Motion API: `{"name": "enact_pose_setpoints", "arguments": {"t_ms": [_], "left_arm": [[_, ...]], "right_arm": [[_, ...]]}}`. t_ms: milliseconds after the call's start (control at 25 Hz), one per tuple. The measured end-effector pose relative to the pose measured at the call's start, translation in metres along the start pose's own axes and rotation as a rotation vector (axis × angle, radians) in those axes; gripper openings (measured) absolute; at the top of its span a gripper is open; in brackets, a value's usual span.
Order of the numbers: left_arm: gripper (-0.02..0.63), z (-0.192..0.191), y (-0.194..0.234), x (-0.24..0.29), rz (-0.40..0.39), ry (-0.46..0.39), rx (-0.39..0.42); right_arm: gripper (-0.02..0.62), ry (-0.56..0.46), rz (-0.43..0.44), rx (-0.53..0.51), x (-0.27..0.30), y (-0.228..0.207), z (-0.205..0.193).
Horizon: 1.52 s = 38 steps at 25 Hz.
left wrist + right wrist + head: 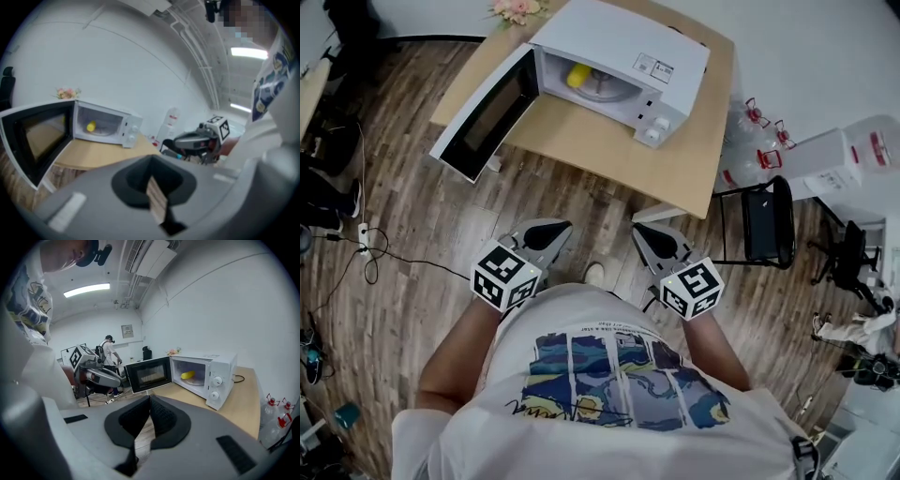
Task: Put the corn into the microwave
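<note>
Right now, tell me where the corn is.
In the head view the corn lies inside the open microwave, at the left of its cavity nearest the swung-out door, on the wooden table.

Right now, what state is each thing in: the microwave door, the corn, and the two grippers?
Microwave door: swung wide open.
Corn: lying inside the microwave.
Left gripper: shut, empty.
Right gripper: shut, empty.
</note>
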<state>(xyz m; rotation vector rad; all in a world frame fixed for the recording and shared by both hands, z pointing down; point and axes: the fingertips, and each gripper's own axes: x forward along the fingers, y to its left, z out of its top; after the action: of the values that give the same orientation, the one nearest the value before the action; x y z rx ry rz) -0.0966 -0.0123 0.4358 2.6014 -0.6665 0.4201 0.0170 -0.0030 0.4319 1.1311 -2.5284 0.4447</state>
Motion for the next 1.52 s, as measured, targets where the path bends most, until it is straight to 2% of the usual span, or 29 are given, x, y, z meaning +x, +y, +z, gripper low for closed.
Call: {"name": "enact_pose_setpoints", "arguments": {"t_ms": [160,680,1520], "left_arm": [[0.008,-0.004,0.017,-0.021,0.014,-0.003,-0.017],[0.008,-0.013,0.052,-0.061,-0.026,-0.013,-0.02],[0.008,-0.034,0.089,-0.13,-0.074,-0.035,-0.012]], "right_arm": [[0.011,0.016,-0.003,-0.009,0.014,0.018,0.004],[0.009,0.032,-0.062,-0.025,0.046,0.057,0.012],[0.009,0.064,-0.123,-0.039,0.098,0.123,0.017]]}}
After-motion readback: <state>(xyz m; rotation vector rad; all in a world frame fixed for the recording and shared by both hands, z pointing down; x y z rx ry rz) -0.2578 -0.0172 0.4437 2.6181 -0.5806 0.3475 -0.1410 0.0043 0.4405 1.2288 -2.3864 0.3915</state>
